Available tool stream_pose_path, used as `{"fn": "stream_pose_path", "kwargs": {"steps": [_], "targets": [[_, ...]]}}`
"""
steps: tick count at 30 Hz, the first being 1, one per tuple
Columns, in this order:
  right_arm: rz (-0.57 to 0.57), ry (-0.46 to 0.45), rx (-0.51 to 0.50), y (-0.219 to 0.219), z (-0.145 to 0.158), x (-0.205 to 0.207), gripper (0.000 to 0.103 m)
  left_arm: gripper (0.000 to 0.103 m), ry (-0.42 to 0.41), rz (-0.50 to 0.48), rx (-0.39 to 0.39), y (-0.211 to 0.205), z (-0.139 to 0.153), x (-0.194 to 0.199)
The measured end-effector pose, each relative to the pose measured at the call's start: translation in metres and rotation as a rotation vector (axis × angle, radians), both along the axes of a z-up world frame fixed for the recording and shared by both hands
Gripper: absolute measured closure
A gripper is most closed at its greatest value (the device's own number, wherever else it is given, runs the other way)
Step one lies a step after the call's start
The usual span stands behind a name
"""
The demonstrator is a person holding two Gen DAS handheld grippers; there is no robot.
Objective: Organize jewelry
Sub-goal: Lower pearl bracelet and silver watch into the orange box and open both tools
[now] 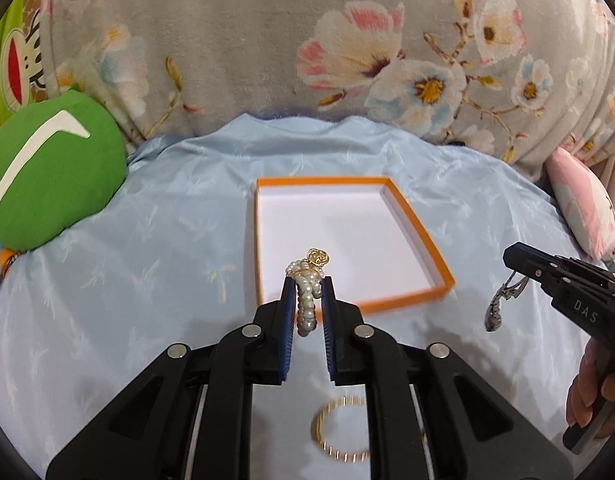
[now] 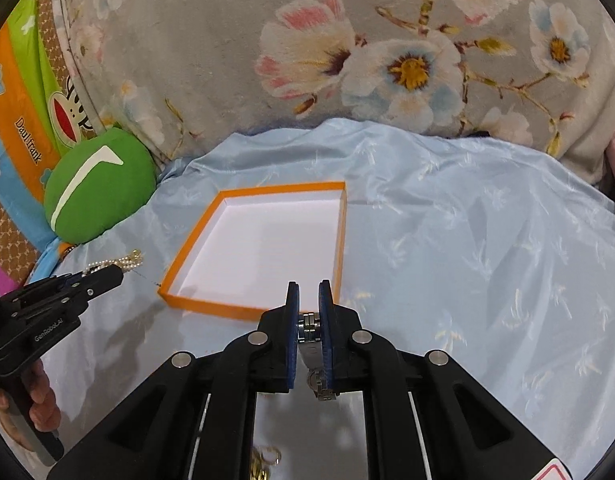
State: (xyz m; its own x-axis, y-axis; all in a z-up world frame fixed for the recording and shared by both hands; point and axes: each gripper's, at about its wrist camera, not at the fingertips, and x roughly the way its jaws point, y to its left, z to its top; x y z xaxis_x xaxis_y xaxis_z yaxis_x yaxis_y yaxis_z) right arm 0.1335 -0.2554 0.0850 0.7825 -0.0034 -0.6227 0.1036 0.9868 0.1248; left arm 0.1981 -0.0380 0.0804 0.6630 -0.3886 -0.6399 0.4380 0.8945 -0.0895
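Note:
My left gripper (image 1: 309, 282) is shut on a white pearl bracelet (image 1: 307, 304) with a gold charm, held just above the near edge of the orange-rimmed box (image 1: 319, 179). The box has a bare white floor. My right gripper (image 2: 308, 286) is shut on a silver metal watch (image 2: 309, 328), lifted off the cloth near the box's (image 2: 211, 306) front right corner. In the left wrist view the right gripper (image 1: 511, 258) shows at the right with the watch (image 1: 495, 312) dangling below it. The left gripper (image 2: 115, 274) with the pearls (image 2: 123, 262) shows at the left of the right wrist view.
A gold bangle (image 1: 339, 428) lies on the light blue satin cloth (image 1: 147, 240) below my left gripper; more gold pieces (image 2: 263, 460) lie under my right. A green cushion (image 1: 47, 176) sits left, a floral grey blanket (image 1: 267, 40) behind, a pink pillow (image 1: 579, 208) right.

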Motion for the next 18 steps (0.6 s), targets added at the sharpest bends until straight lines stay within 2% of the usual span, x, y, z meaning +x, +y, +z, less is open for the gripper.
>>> {"fn": "stream_pose_path", "kwargs": {"steps": [5, 9, 13, 18], "targets": [[0.013, -0.053, -0.009, 0.000, 0.023, 0.060, 0.094, 0.091, -0.012, 0.018, -0.007, -0.023, 0.010, 0.053], [0.016, -0.084, 0.040, -0.005, 0.028, 0.106, 0.094, 0.091, 0.003, 0.010, -0.020, -0.042, 0.009, 0.095], [0.016, -0.083, 0.066, -0.006, 0.011, 0.146, 0.094, 0.091, 0.040, 0.018, -0.008, -0.064, -0.007, 0.135], [0.009, -0.035, 0.044, -0.009, -0.020, 0.172, 0.094, 0.091, 0.077, 0.049, 0.022, -0.076, -0.035, 0.167]]}}
